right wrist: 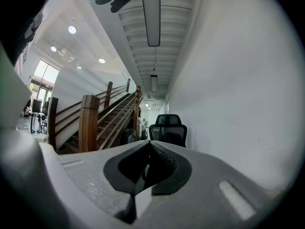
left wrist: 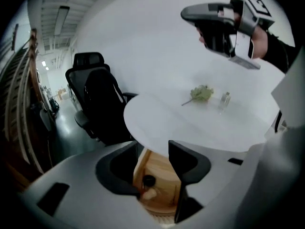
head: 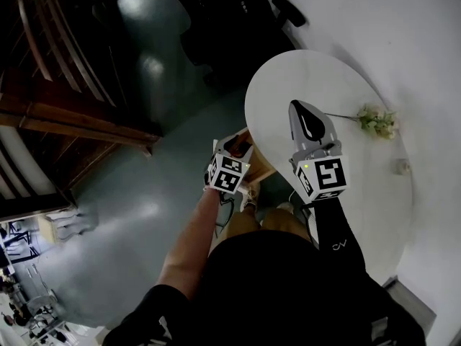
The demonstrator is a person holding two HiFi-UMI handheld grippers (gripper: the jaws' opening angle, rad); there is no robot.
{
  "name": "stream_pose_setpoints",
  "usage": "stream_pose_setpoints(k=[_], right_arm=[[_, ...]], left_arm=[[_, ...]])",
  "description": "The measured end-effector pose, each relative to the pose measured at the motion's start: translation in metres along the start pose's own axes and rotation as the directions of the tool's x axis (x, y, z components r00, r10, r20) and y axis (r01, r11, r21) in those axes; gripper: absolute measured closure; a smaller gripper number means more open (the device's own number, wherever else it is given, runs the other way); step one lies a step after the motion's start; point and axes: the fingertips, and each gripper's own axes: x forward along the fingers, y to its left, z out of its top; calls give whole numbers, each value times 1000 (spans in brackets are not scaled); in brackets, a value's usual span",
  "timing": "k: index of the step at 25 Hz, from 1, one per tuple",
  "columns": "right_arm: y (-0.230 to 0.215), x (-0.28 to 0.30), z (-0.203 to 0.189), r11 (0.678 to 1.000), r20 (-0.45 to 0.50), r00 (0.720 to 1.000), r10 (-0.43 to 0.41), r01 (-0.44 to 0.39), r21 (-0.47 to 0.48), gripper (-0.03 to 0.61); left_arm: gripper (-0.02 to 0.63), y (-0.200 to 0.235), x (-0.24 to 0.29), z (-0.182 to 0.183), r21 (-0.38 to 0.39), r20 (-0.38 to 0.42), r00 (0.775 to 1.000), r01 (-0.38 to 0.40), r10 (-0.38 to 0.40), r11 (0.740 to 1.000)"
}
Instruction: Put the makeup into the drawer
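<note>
The wooden drawer (left wrist: 167,178) stands pulled out under the white table's edge, also in the head view (head: 259,167). A small makeup item (left wrist: 147,187) with a black cap and a beige body lies on the drawer's floor. My left gripper (left wrist: 153,160) hangs above the drawer, tilted down, open, with nothing between its pads; the makeup shows through the gap well below. In the head view the left gripper (head: 236,148) is over the drawer. My right gripper (head: 301,111) is held level above the table, shut and empty, and it also shows from the left gripper view (left wrist: 214,27).
The round white table (head: 288,85) bears a flower sprig (head: 377,120) and a small glass bottle (left wrist: 225,99). A black office chair (left wrist: 97,104) stands behind the table. A wooden staircase (head: 65,114) runs along the left, and a white wall is on the right.
</note>
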Motion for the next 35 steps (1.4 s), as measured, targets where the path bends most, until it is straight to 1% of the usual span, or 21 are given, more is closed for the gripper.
stream_pose_setpoints(k=[1,3,5,7,9,12,13,14,15,19,20,21,24,27,30,33,35], right_arm=[[1,1,1,1000,3,1000,-2,2,0,574],[4,4,6,1000,11,1000,-5,5,-2,574],[7,5,10,1000,21,1000,-6,6,-4,575],[8,6,15,1000,31,999,-9,9,-7,574],[8,6,20,1000,43,999,-13,14,-9,574],[8,8,29,1000,72,997,-14,15,-14,574],[9,8,31,1000,78,997,-14,15,-14,574],[10,9,33,1000,79,997,-15,16,-13,575],[11,11,33,1000,78,997,-14,15,-11,574],[16,15,32,1000,75,997,-5,6,-11,574],[16,15,31,1000,75,997,-3,4,-13,575],[17,16,31,1000,76,997,-3,4,-14,574],[17,16,33,1000,76,997,-7,8,-17,574],[14,16,31,1000,75,997,-12,13,-15,574],[13,15,33,1000,81,997,-14,16,-21,574],[18,14,42,998,92,996,5,1,-70,574],[17,13,42,997,95,995,9,-2,-75,574]], left_arm=[[413,5,-10,19,10,48,999,-15,15,1000],[413,15,-33,58,30,150,988,-45,40,999],[413,21,-56,94,55,243,969,-70,54,996],[413,24,-80,127,72,327,943,-94,66,993],[413,29,-108,157,73,417,903,-145,102,987],[413,40,-152,190,50,541,825,-227,164,973],[413,43,-162,196,43,565,806,-242,176,969],[413,45,-169,200,40,580,794,-250,181,967],[413,46,-174,202,40,588,788,-254,183,966],[421,45,-178,207,43,603,778,-251,176,967],[497,46,-179,207,34,608,774,-248,177,968],[604,47,-179,207,21,611,771,-245,181,969],[605,54,-180,206,-7,604,771,-250,204,968],[606,59,-179,205,-19,602,767,-266,223,964],[606,61,-180,207,-10,604,763,-281,229,960],[606,62,-183,212,-2,611,758,-290,231,957],[606,63,-182,215,-5,615,753,-293,234,956]])
